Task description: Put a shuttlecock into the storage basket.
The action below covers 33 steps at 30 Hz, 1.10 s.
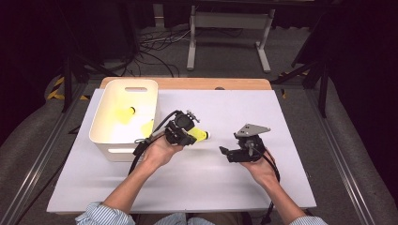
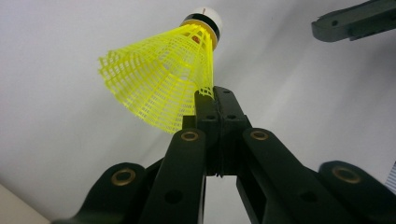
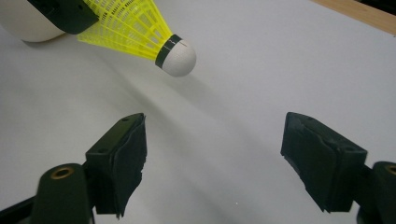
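A yellow plastic shuttlecock (image 1: pixel 200 135) (image 2: pixel 161 77) (image 3: pixel 135 25) with a white cork tip hangs just above the white tabletop, cork pointing right in the high view. My left gripper (image 1: pixel 191 138) (image 2: pixel 215 99) is shut on the rim of its mesh skirt, the jaws pressed together on the mesh. My right gripper (image 1: pixel 224 151) (image 3: pixel 212 154) is to the right of the cork, apart from it. It is open, with only bare table between its pads. One jaw of the right gripper (image 2: pixel 355 21) appears at the top right of the left gripper view.
A white plastic bin (image 1: pixel 112 151) stands at the left of the table with two yellow shuttlecocks (image 1: pixel 126 115) (image 1: pixel 148 126) inside. The white board (image 1: pixel 225 183) covers a wooden table whose far edge (image 1: pixel 187 83) shows. Cables and a desk frame lie on the floor beyond.
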Motion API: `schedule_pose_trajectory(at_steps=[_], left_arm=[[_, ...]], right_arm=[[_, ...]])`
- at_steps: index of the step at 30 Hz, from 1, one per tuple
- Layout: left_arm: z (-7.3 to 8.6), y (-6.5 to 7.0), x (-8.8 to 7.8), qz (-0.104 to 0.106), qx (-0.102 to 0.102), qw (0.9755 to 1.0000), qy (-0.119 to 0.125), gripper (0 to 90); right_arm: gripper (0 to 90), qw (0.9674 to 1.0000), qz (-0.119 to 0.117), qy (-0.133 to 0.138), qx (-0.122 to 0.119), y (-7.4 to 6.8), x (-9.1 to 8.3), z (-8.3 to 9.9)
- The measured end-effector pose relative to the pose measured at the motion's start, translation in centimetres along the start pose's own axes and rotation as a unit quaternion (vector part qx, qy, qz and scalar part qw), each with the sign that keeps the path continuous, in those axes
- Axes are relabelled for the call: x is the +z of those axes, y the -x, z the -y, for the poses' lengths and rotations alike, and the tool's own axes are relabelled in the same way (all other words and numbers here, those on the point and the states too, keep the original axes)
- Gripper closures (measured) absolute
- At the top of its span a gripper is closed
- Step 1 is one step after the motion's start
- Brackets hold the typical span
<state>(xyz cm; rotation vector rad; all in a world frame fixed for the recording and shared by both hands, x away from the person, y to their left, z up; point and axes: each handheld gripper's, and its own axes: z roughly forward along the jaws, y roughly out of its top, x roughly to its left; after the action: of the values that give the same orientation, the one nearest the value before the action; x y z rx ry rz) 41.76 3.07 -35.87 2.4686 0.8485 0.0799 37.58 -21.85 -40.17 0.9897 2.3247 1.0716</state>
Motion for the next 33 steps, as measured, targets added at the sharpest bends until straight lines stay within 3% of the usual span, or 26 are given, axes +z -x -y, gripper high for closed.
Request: schedule_pose_trajectory(at_steps=[19,33], left_arm=[[0.0,-1.0,-2.1,-0.006,-0.021,0.9997,0.013,90.0],[-0.2,-1.1,-2.8,-0.008,-0.028,0.9995,0.014,90.0]], right_arm=[[17.6,0.9975,0.023,0.051,0.043,1.2,-2.6,3.0],[13.7,0.9928,0.044,0.080,0.078,1.8,-3.9,5.8]])
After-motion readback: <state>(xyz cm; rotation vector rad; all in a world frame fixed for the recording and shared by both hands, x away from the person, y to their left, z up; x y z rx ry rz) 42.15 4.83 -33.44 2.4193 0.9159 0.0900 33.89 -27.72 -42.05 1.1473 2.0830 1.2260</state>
